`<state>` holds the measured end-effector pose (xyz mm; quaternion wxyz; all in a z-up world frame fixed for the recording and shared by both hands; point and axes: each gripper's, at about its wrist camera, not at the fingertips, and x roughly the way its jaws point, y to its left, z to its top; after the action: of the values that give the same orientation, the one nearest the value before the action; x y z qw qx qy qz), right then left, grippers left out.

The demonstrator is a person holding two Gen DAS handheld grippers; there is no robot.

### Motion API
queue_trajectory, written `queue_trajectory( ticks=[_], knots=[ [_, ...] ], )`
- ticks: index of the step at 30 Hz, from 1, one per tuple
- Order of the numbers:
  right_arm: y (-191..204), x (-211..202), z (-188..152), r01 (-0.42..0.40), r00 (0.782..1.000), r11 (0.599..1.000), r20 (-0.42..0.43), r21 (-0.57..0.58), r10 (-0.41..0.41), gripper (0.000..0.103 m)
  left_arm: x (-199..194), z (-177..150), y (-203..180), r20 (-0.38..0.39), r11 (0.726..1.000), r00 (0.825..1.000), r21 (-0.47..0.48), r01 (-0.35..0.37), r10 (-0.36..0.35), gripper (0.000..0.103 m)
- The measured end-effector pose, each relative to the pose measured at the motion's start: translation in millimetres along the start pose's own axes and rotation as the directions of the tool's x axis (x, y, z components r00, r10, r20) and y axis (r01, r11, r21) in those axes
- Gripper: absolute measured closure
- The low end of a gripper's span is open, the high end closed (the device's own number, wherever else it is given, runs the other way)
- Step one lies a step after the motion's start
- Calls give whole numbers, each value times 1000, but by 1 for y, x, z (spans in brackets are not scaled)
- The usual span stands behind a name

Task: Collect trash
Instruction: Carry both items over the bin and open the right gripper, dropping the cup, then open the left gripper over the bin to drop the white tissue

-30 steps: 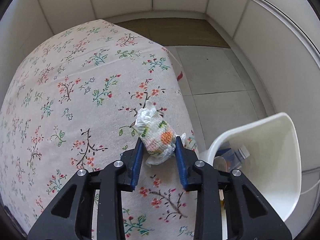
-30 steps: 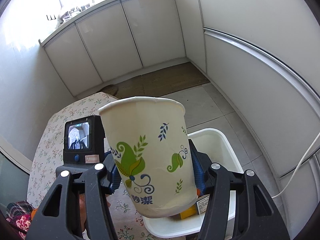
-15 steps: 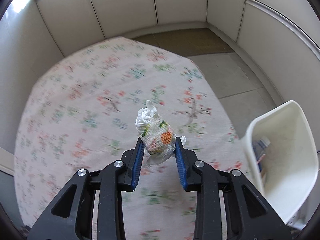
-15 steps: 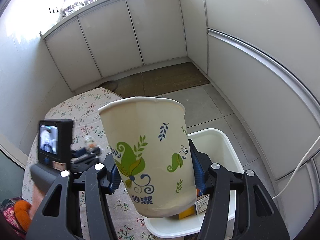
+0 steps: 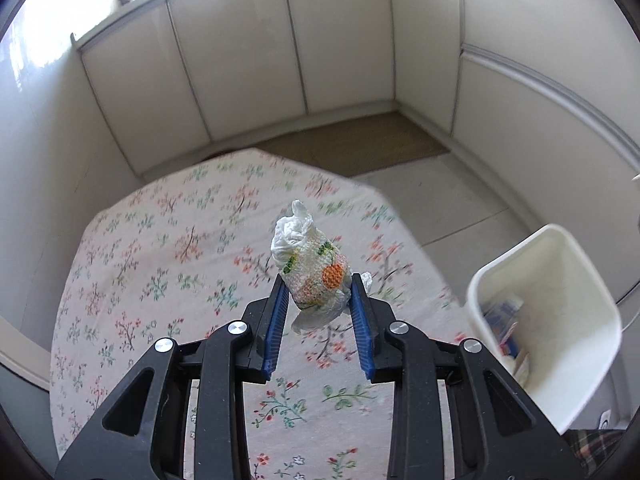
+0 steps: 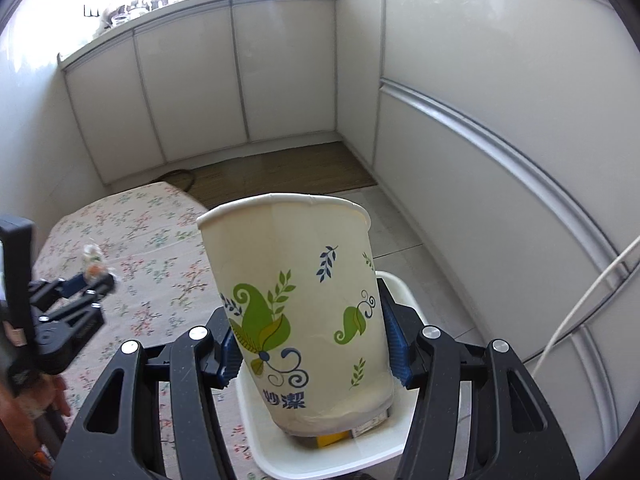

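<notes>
Your left tool [image 5: 318,294] is clenched on a crumpled wrapper [image 5: 312,276], held in the air above the floral surface [image 5: 160,260]. Your right tool [image 6: 308,354] grips a paper cup [image 6: 296,312] upright over the white bin [image 6: 320,454] beside that surface.

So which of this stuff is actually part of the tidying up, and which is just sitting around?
Part of the job:
- crumpled wrapper, clamped in the left gripper
- paper cup, clamped in the right gripper
- white bin, already holding some rubbish

Just there:
- flowered tablecloth
- brown floor mat
- white cabinets
- white cable
</notes>
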<state>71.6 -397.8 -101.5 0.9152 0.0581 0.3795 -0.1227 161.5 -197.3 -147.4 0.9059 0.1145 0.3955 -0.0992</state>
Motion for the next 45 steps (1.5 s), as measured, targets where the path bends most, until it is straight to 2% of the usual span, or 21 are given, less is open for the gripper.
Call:
queue_trajectory(
  ticks=[11,18,24,26,29,31,39,45],
  knots=[
    [-23,-16,-7,150,986,988,64,34,-152,47,-51,16,-26,107,992,987,7,123,-123,74],
    [-43,-12,-10,187,980,980,55,65,-191,47,-72,23,-51,142,983,973,34,180,-183,74],
    [-55,0,-8,171,984,981,26,93,-174,46,-76,28,-68,145,978,968,50,202,-207,74],
    [-60,2,-8,171,984,980,27,105,-174,42,-75,30,-73,142,976,966,50,211,-216,74],
    [-65,1,-7,169,984,977,29,129,-174,29,-75,34,-82,141,972,962,57,227,-233,74],
    [-69,-1,-8,176,983,974,36,143,-183,24,-76,36,-88,143,970,960,65,235,-242,74],
    [-88,-5,-11,232,970,953,26,196,-241,20,-76,44,-116,145,956,947,95,276,-288,73],
    [-107,-10,-17,292,953,917,2,272,-304,16,-76,48,-134,144,946,939,129,296,-313,73]
  ],
)
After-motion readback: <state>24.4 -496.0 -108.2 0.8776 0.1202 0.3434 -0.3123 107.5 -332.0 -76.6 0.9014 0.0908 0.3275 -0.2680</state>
